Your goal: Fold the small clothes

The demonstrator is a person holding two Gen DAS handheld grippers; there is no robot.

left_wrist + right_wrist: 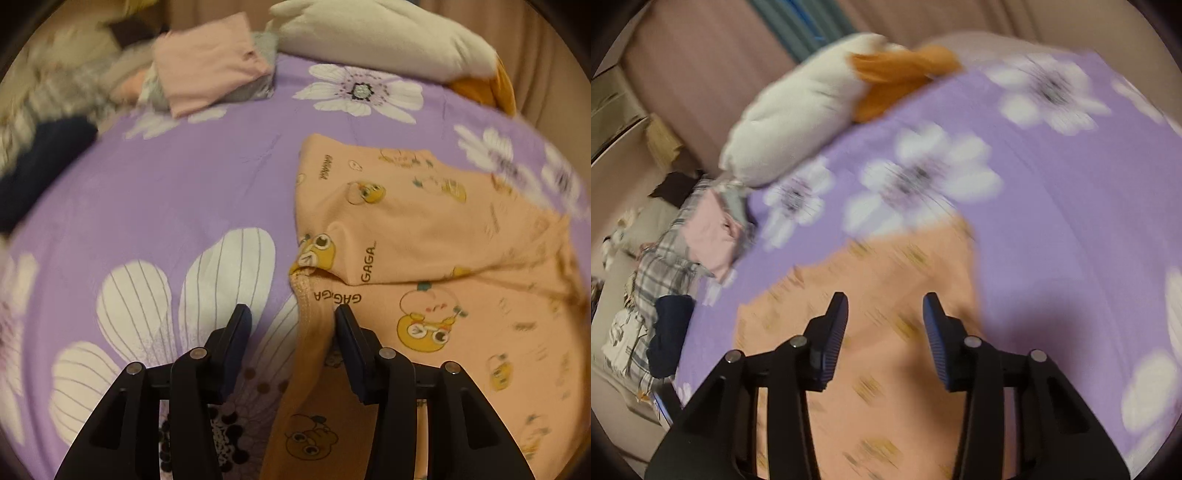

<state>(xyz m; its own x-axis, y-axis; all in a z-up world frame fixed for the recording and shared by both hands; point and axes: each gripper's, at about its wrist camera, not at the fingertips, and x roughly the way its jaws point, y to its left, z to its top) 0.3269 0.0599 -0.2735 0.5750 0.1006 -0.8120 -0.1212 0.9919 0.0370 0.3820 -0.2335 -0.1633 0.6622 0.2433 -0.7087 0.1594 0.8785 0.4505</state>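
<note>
A peach garment (pixel 424 229) printed with yellow cartoon figures lies partly folded on the purple flowered sheet (pixel 166 184), its upper layer turned over the lower one. My left gripper (pixel 291 317) is at the garment's left edge with its jaws apart. The ribbed hem runs between the fingers close to the right one, and the pads do not press on it. In the blurred right wrist view, my right gripper (pixel 884 306) hovers over the peach garment (pixel 886 266), open with nothing between its fingers.
A folded pink cloth (pixel 210 74) tops a small stack at the back left. Beside it lie a dark navy garment (pixel 40 158) and plaid cloth (pixel 661 266). A white and orange plush pillow (pixel 388 37) lies along the far edge of the bed.
</note>
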